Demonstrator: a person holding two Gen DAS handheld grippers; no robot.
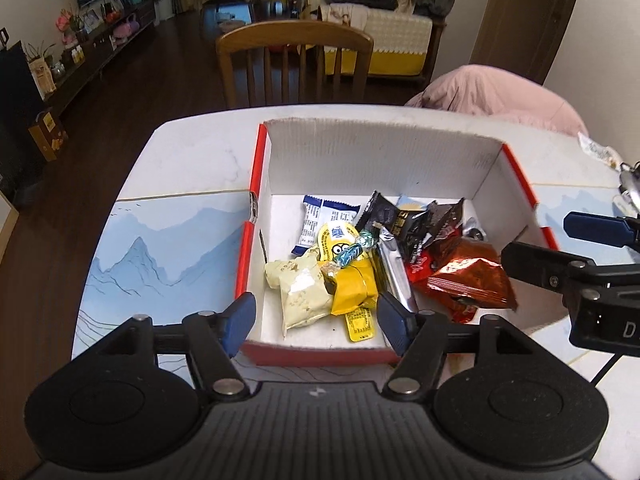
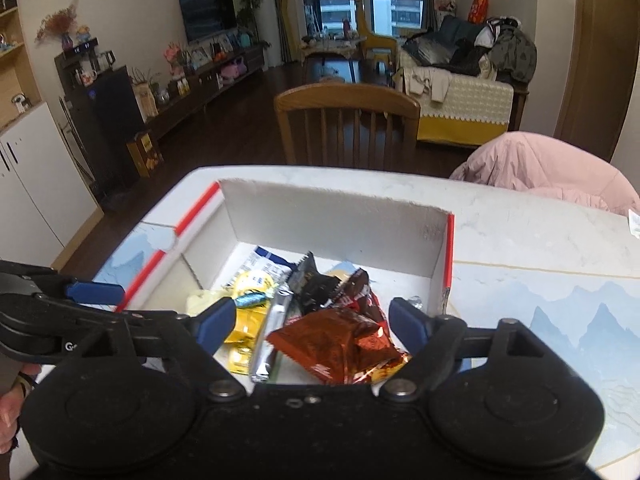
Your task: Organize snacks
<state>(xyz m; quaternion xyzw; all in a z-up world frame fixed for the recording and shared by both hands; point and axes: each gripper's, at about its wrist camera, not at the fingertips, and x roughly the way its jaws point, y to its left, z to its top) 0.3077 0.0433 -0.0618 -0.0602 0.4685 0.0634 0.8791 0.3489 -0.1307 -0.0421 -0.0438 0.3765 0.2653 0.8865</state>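
A red-and-white cardboard box (image 1: 256, 184) (image 2: 440, 240) stands on the table and holds several snacks: a cream packet (image 1: 298, 292), a yellow packet (image 1: 354, 284) (image 2: 246, 326), a silver bar (image 1: 394, 276) (image 2: 274, 330), black packets (image 1: 404, 220) (image 2: 316, 284), a blue-white packet (image 1: 316, 216) and a copper-red bag (image 1: 468, 276) (image 2: 340, 340). My left gripper (image 1: 316, 320) is open and empty over the box's near edge. My right gripper (image 2: 312, 322) is open and empty above the copper-red bag; it also shows in the left wrist view (image 1: 560, 248).
The table (image 1: 180, 168) carries a blue mountain-print mat (image 1: 160, 248) (image 2: 560, 312). A wooden chair (image 1: 294, 64) (image 2: 346, 120) stands at the far side. A pink garment (image 1: 500, 92) (image 2: 548, 168) lies at the far right. A wrapper (image 1: 600, 150) lies near the right edge.
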